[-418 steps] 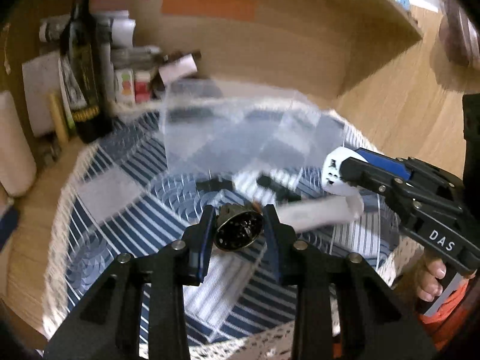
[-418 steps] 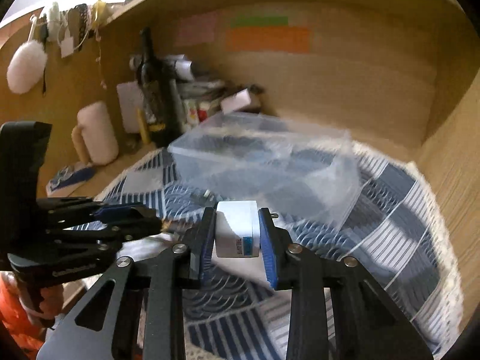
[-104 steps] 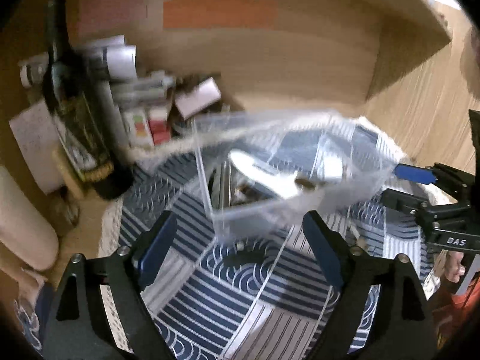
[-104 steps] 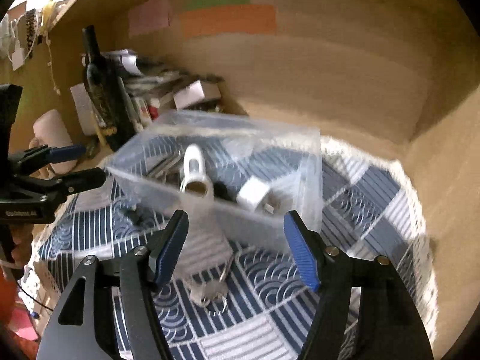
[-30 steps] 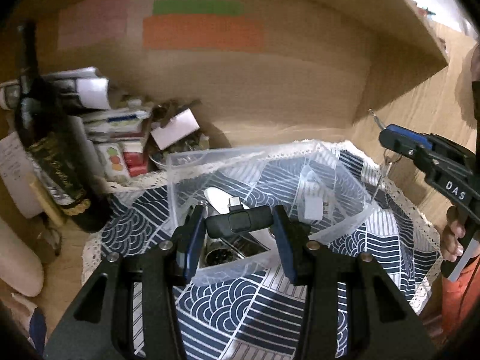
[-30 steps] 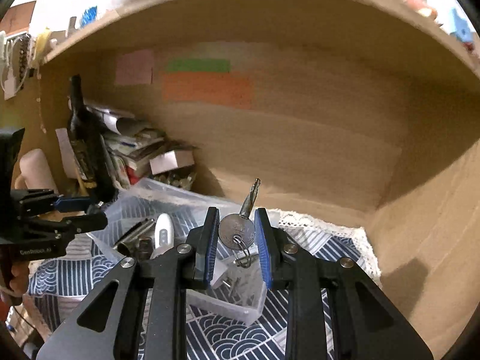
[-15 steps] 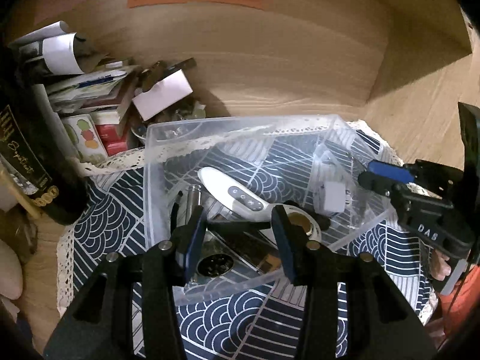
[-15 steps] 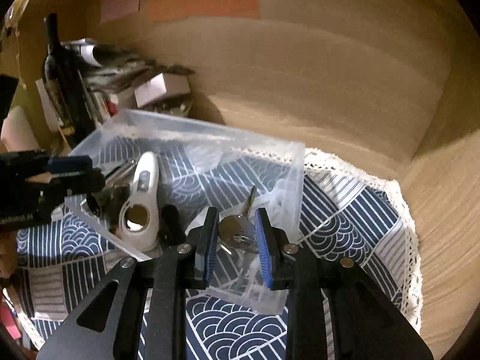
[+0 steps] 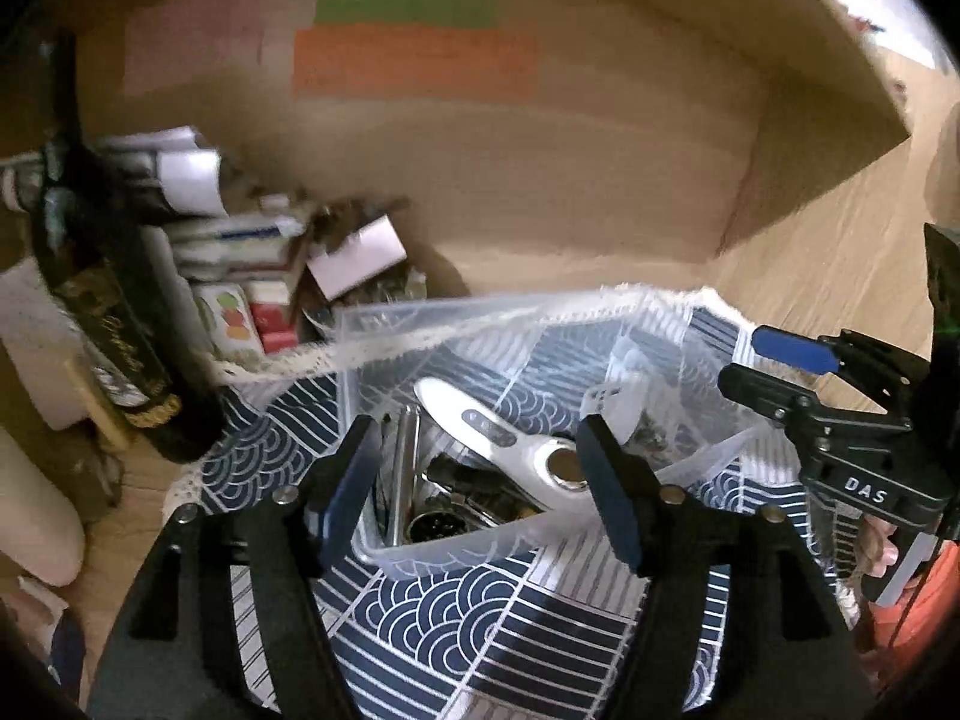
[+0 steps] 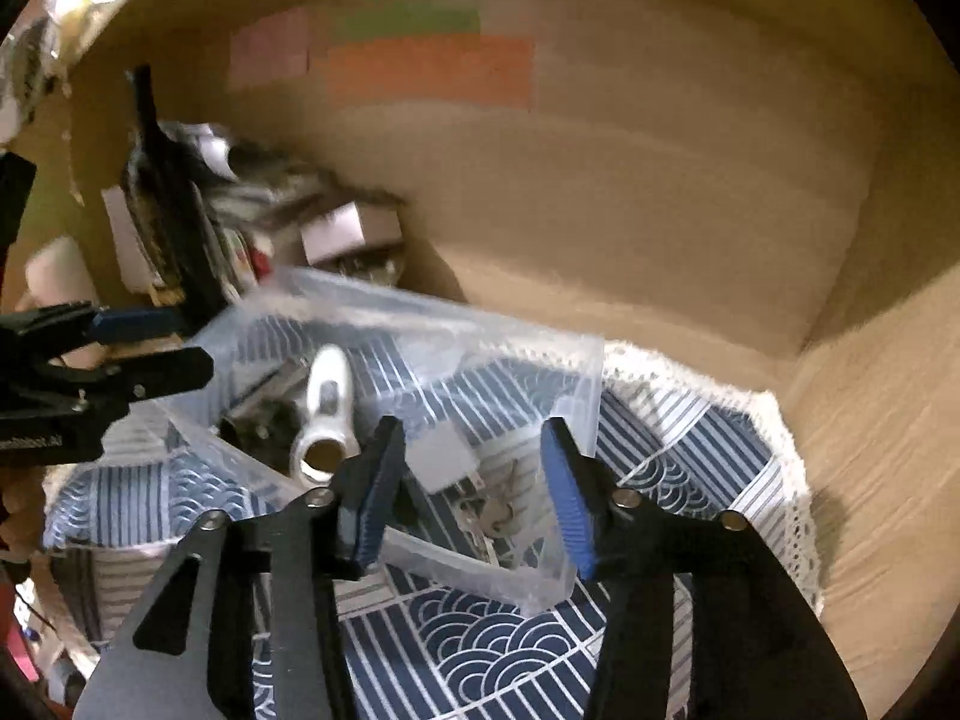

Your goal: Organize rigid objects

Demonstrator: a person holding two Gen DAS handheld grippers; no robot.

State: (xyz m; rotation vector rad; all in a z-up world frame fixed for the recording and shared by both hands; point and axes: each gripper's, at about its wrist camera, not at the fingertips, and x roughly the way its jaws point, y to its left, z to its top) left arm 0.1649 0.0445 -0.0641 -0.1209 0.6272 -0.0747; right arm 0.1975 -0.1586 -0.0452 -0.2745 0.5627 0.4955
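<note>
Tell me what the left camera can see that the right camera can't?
Only the left wrist view shows the metal tube standing along the box's left wall and the round dark metal part at its foot. Only the right wrist view shows the key in the box's right corner beside the small white cube. Both show the clear plastic box, the white remote-like gadget, the blue patterned cloth, the dark bottle, and both grippers open: left gripper, right gripper.
</note>
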